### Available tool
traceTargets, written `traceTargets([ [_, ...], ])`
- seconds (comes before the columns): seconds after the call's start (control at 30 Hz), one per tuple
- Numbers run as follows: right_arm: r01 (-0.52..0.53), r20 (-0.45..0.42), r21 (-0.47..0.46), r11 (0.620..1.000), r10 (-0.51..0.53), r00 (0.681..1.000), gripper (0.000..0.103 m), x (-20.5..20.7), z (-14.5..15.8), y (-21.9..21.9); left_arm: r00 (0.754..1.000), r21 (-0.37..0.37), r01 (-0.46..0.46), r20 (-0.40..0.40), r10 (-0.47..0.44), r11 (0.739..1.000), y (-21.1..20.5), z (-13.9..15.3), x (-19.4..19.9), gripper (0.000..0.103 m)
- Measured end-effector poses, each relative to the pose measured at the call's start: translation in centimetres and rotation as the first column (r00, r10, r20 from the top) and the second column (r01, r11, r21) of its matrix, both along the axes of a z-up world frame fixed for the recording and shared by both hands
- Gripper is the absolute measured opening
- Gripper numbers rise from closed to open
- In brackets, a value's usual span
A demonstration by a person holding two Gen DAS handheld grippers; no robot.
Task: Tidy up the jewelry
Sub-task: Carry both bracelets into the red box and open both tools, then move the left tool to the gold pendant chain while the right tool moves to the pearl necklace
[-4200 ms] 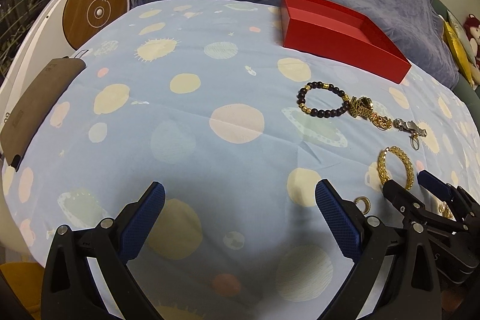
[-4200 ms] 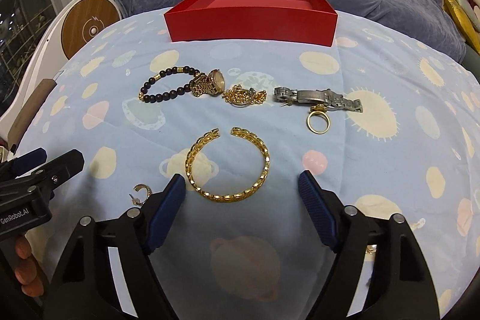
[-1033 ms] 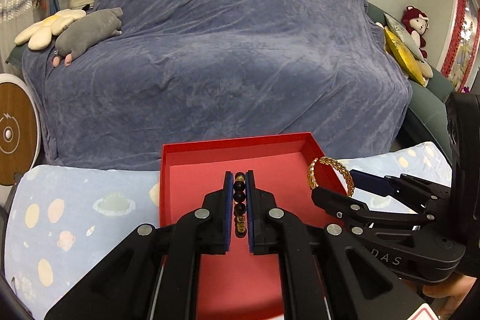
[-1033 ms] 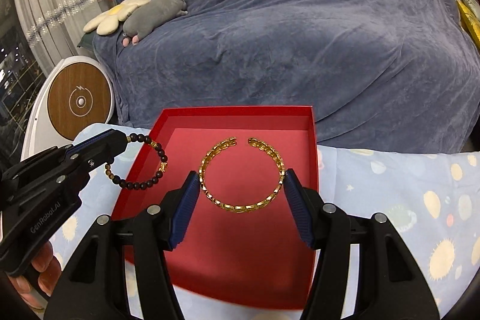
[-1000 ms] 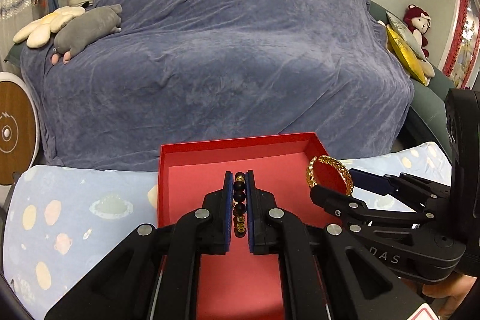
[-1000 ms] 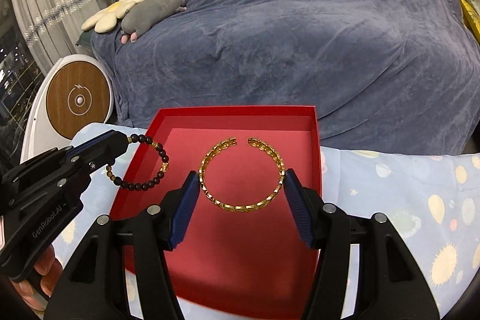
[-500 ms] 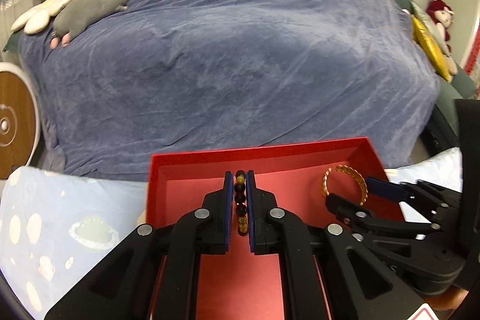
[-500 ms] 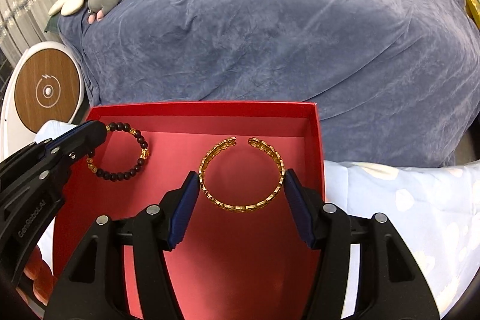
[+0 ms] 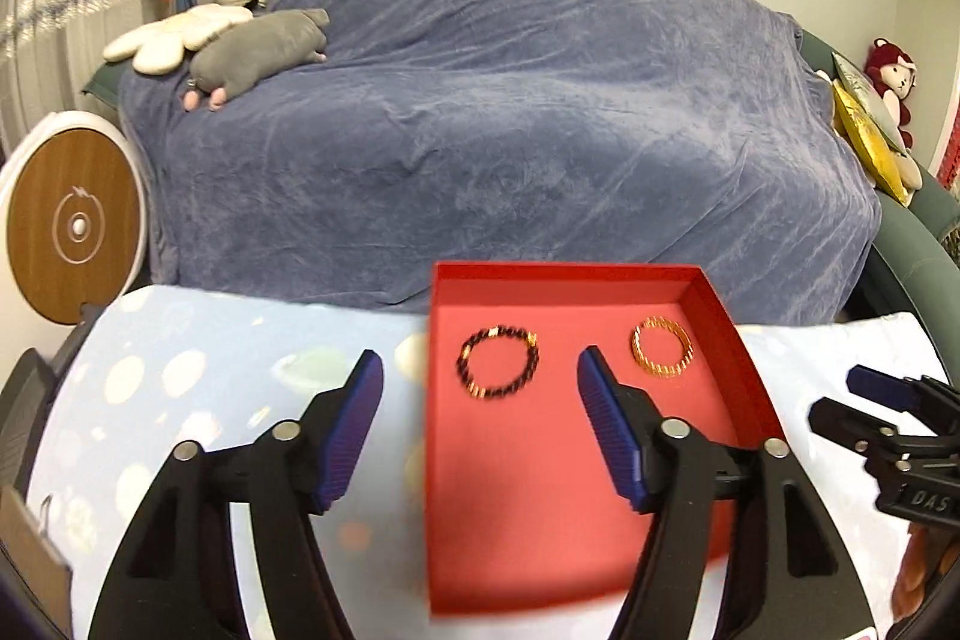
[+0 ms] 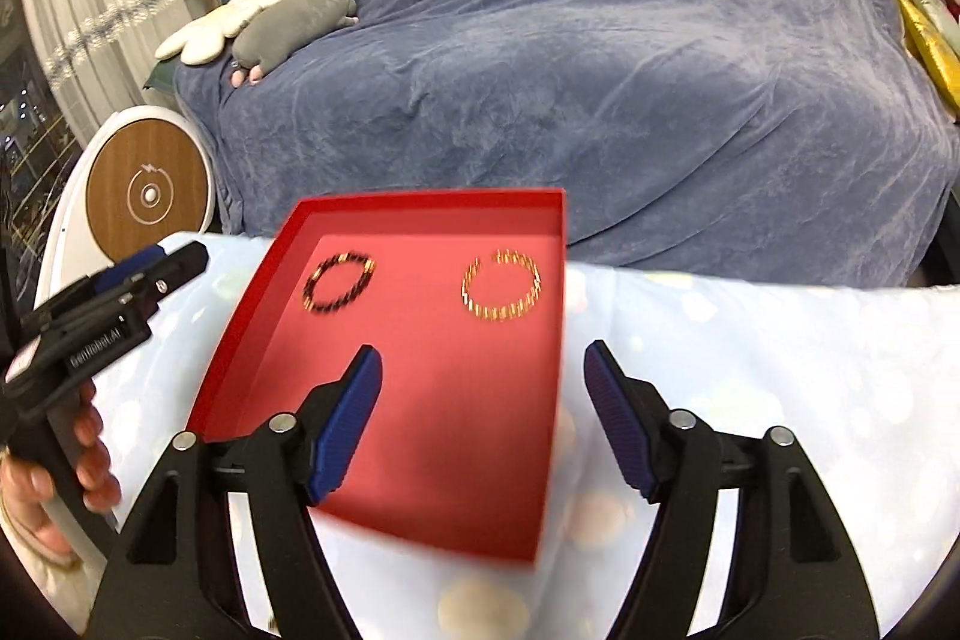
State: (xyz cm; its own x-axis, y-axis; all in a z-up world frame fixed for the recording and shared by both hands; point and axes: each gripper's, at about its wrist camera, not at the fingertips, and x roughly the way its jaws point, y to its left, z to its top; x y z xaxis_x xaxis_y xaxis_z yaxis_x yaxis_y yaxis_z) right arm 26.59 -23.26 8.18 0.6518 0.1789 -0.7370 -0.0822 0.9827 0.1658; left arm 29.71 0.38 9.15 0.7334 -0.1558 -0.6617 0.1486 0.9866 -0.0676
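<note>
**Two Bracelets in the Red Tray, Both Grippers Empty**

The red tray (image 9: 729, 322) sits on a table covered by a light blue cloth (image 9: 198, 358) printed with pale spots. A sofa draped in a blue-grey blanket (image 9: 510, 112) stands behind the table.

Tray contents:
- The beaded bracelet (image 9: 498, 363), made of dark beads with a few gold ones, lies flat on the tray floor in the far left part.
- The gold bracelet (image 9: 661, 353), an open cuff, lies flat in the far right part.
- The two pieces are apart and do not touch. Both appear motion-blurred in each view.

Left gripper (image 9: 477, 376): the jaws stand wide apart and hold nothing. In the left wrist view, the left finger is over the blue cloth beside the tray; the right finger is over the tray floor. The beaded bracelet shows between the two fingers, farther ahead and free of both.

Right gripper (image 10: 483, 370): the jaws stand wide apart and hold nothing. In the right wrist view, the left finger is over the tray floor and the right finger is near the tray's right wall. The gold bracelet lies ahead of the fingers, clear of them.

A round white unit with a wooden face (image 10: 147, 196) stands to the left of the table. Plush toys (image 10: 294, 19) rest on the sofa's left end.
</note>
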Motion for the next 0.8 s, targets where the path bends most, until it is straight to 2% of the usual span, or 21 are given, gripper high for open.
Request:
traceTargets([
  [0.13, -0.009, 0.011, -0.003, 1.000, 0.009, 1.000, 0.069, -6.8, 0.6, -0.4, 1.000, 0.001, 0.014, -0.023, -0.014, 1.000, 0.9, 0.1, -5.8, 0.070],
  [0.27, -0.001, 0.027, -0.040, 0.999, 0.002, 1.000, 0.069, -12.6, -0.1, -0.1, 0.996, -0.001, 0.040, -0.083, -0.040, 0.999, 1.1, -1.3, -10.6, 0.070],
  [0.37, 0.024, 0.017, -0.007, 1.000, -0.024, 1.000, 0.069, -15.9, -1.4, -0.5, 0.991, -0.002, 0.066, -0.112, -0.066, 0.998, 0.7, -2.9, -13.8, 0.071],
  [0.47, 0.026, -0.026, 0.030, 0.999, -0.025, 0.999, 0.069, -17.5, -2.9, -0.8, 0.984, -0.024, 0.071, -0.163, -0.073, 0.997, 0.4, -5.0, -16.1, 0.072],
  [0.53, 0.021, -0.038, 0.005, 1.000, -0.021, 0.999, 0.069, -18.1, -3.7, -0.6, 0.977, -0.028, 0.076, -0.196, -0.080, 0.997, 0.0, -6.2, -16.9, 0.072],
  [0.67, 0.027, -0.043, -0.046, 0.999, -0.029, 0.999, 0.069, -19.1, -4.5, -1.0, 0.977, 0.040, 0.107, -0.189, -0.097, 0.994, -1.1, -7.7, -18.1, 0.072],
  [0.8, 0.047, -0.051, -0.052, 0.998, -0.049, 0.998, 0.069, -21.1, -5.3, -1.7, 0.973, 0.042, 0.132, -0.194, -0.122, 0.990, -1.1, -8.5, -19.0, 0.072],
])
